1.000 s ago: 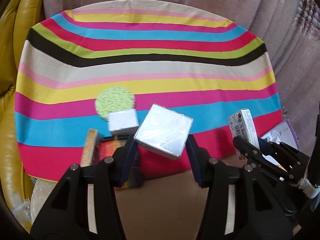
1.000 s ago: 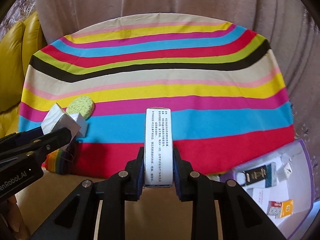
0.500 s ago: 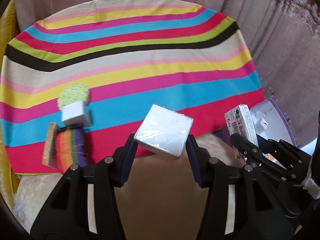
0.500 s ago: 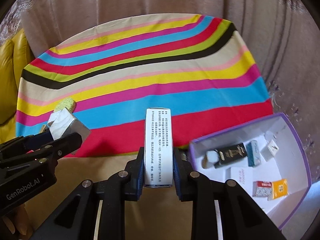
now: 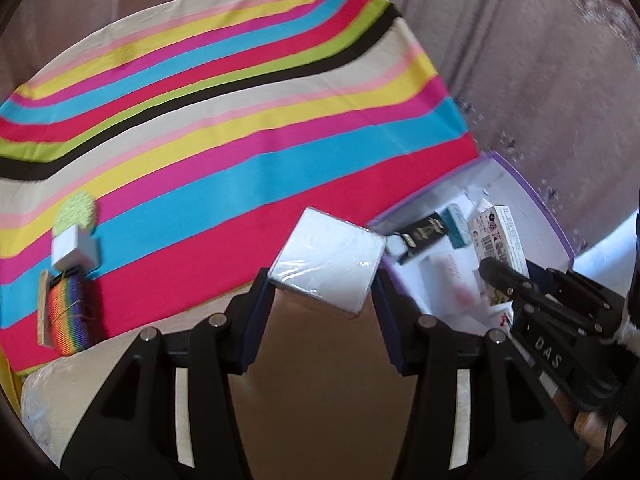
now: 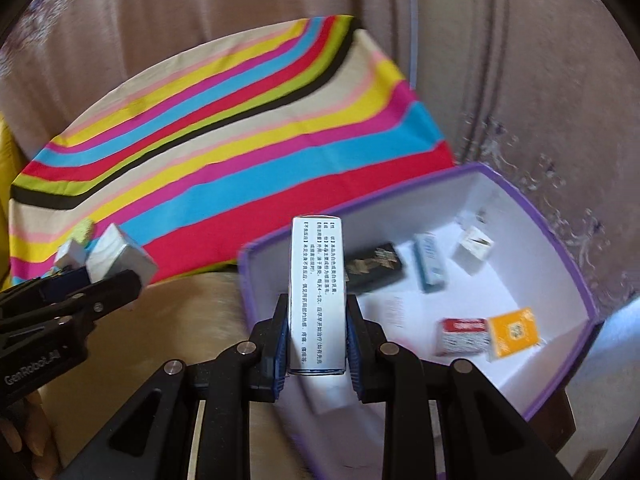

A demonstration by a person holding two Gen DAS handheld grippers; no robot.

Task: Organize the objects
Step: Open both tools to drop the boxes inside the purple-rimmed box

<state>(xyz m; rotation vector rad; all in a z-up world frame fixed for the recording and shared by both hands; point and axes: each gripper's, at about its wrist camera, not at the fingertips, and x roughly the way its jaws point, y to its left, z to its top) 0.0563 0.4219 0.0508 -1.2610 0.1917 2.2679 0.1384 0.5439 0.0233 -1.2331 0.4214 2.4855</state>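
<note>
Both hand-held grippers have swung toward the purple-rimmed box (image 6: 568,268) since a second ago; it has come almost fully into view and the striped cloth (image 5: 224,128) has slid off to the left.

Farthest left, a green sponge (image 5: 75,210), a small white cube (image 5: 74,249) and a rainbow thread card (image 5: 66,316) lie on the cloth, not yet collected. Next, the left hand-held gripper (image 5: 322,276) pinches a flat white wrapped box (image 5: 328,258) by its edges, short of the box's near wall. To its right, the right hand-held gripper (image 6: 317,320) is clamped on a tall narrow carton (image 6: 317,288), poised over the box's near-left corner. Inside lie a black carton (image 6: 374,266), a blue one (image 6: 430,268) and an orange one (image 6: 514,332). Judging by this, the sorting is well along: two items about to go in, three left.
</note>
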